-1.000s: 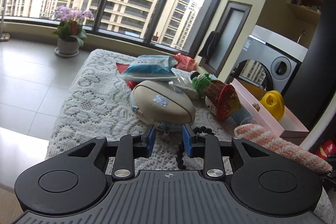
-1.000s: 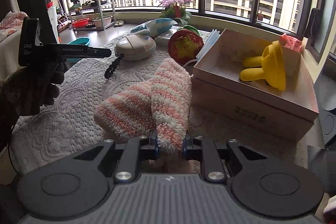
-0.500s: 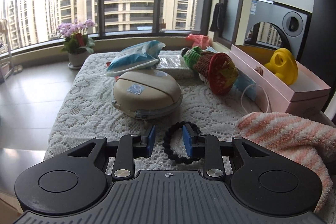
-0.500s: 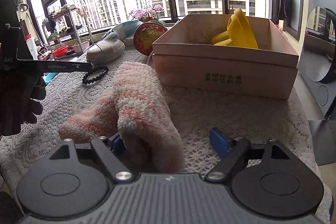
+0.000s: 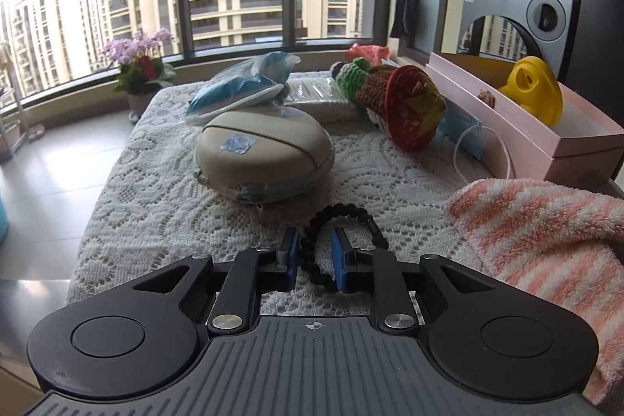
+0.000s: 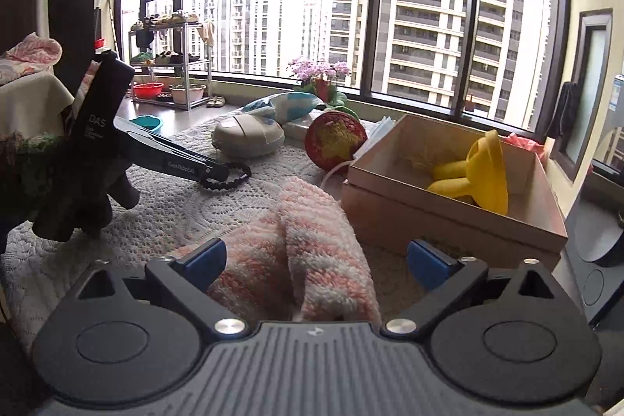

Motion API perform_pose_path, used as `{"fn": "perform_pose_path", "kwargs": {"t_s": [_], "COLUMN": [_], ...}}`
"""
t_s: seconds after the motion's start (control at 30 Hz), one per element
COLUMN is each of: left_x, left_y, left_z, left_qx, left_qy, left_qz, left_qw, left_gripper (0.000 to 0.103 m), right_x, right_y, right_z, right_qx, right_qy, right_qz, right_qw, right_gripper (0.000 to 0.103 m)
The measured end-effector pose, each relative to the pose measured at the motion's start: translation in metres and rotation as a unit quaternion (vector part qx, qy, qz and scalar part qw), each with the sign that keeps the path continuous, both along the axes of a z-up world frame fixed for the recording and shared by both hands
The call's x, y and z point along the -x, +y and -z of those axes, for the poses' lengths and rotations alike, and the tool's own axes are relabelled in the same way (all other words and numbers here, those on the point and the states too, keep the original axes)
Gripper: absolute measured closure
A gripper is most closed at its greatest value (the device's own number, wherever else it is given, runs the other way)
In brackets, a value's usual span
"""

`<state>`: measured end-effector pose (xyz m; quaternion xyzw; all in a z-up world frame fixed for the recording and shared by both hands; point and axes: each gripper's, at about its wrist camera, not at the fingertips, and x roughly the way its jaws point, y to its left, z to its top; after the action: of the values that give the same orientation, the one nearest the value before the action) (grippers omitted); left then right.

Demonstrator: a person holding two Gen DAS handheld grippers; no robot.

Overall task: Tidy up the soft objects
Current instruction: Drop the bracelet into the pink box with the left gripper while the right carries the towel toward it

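Note:
My left gripper (image 5: pixel 314 257) is narrowly open, its blue pads around one side of a black bead bracelet (image 5: pixel 343 217) lying on the lace cloth; it also shows in the right wrist view (image 6: pixel 228 178). My right gripper (image 6: pixel 316 260) is wide open over a pink-and-white striped fluffy towel (image 6: pixel 296 252), which lies between the jaws and also shows at the right of the left wrist view (image 5: pixel 546 232). A pink box (image 6: pixel 456 221) holds a yellow soft toy (image 6: pixel 483 174). A crocheted red-and-green toy (image 5: pixel 405 108) lies beside the box.
A beige zip case (image 5: pixel 265 154), a blue plastic packet (image 5: pixel 241 92) and a blue face mask (image 5: pixel 464 131) lie on the lace-covered table (image 5: pixel 156 197). A flower pot (image 5: pixel 140 77) stands by the window. The left table edge drops to the floor.
My right gripper opened and let go of the towel, which now rests on the table. My left gripper moved forward and lower, onto the bracelet.

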<state>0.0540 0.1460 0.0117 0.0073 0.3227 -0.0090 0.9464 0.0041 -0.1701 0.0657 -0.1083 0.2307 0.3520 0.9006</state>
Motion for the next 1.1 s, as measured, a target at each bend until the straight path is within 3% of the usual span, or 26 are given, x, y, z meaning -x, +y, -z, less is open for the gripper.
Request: {"fn": "perform_pose_path", "kwargs": {"t_s": [0.13, 0.2, 0.27, 0.33, 0.43, 0.47, 0.5, 0.53, 0.6, 0.63, 0.77, 0.9, 1.0, 1.1], "left_x": [0.008, 0.014, 0.024, 0.037, 0.055, 0.060, 0.065, 0.072, 0.083, 0.090, 0.112, 0.118, 0.096, 0.050], "left_y": [-0.004, -0.003, -0.005, -0.008, -0.012, -0.013, -0.014, -0.016, -0.022, -0.027, -0.048, -0.073, -0.095, -0.120], "left_z": [0.001, -0.001, -0.002, -0.004, -0.005, -0.006, -0.008, -0.011, -0.018, -0.023, -0.046, -0.075, -0.100, -0.122], "left_qx": [0.001, 0.013, 0.015, 0.016, 0.025, 0.028, 0.032, 0.036, 0.036, 0.032, 0.016, 0.001, -0.011, -0.012], "left_qy": [-0.011, -0.010, -0.011, -0.013, -0.013, -0.014, -0.014, -0.017, -0.025, -0.033, -0.055, -0.100, -0.143, -0.174], "left_qz": [0.014, 0.026, 0.041, 0.061, 0.078, 0.080, 0.083, 0.088, 0.099, 0.108, 0.146, 0.182, 0.204, 0.212], "left_qw": [0.9998, 0.9995, 0.9990, 0.9979, 0.9966, 0.9963, 0.9959, 0.9953, 0.9942, 0.9931, 0.9876, 0.9781, 0.9684, 0.9614], "left_gripper": [0.092, 0.093, 0.093, 0.093, 0.093, 0.093, 0.093, 0.093, 0.093, 0.093, 0.093, 0.093, 0.093, 0.092], "right_x": [-0.007, -0.011, -0.022, -0.039, -0.060, -0.061, -0.057, -0.052, -0.039, -0.035, -0.007, 0.020, 0.029, 0.025], "right_y": [0.037, 0.056, 0.063, 0.062, 0.047, 0.043, 0.040, 0.039, 0.032, 0.027, -0.006, -0.059, -0.092, -0.122], "right_z": [0.001, 0.010, 0.017, 0.023, 0.031, 0.031, 0.030, 0.026, 0.017, 0.012, -0.015, -0.046, -0.059, -0.066], "right_qx": [0.041, 0.091, 0.114, 0.112, 0.070, 0.058, 0.054, 0.057, 0.064, 0.057, 0.025, -0.005, -0.016, -0.034], "right_qy": [0.006, -0.024, -0.022, 0.028, 0.114, 0.124, 0.123, 0.117, 0.111, 0.117, 0.113, 0.068, 0.033, 0.017], "right_qz": [-0.047, -0.050, -0.041, -0.029, -0.015, -0.012, -0.016, -0.020, -0.028, -0.030, -0.030, 0.030, 0.083, 0.131], "right_qw": [0.998, 0.994, 0.992, 0.993, 0.991, 0.991, 0.991, 0.991, 0.991, 0.991, 0.993, 0.997, 0.996, 0.991], "right_gripper": [0.000, 0.000, 0.000, 0.000, 0.001, 0.006, 0.019, 0.041, 0.071, 0.073, 0.076, 0.076, 0.076, 0.076]}}
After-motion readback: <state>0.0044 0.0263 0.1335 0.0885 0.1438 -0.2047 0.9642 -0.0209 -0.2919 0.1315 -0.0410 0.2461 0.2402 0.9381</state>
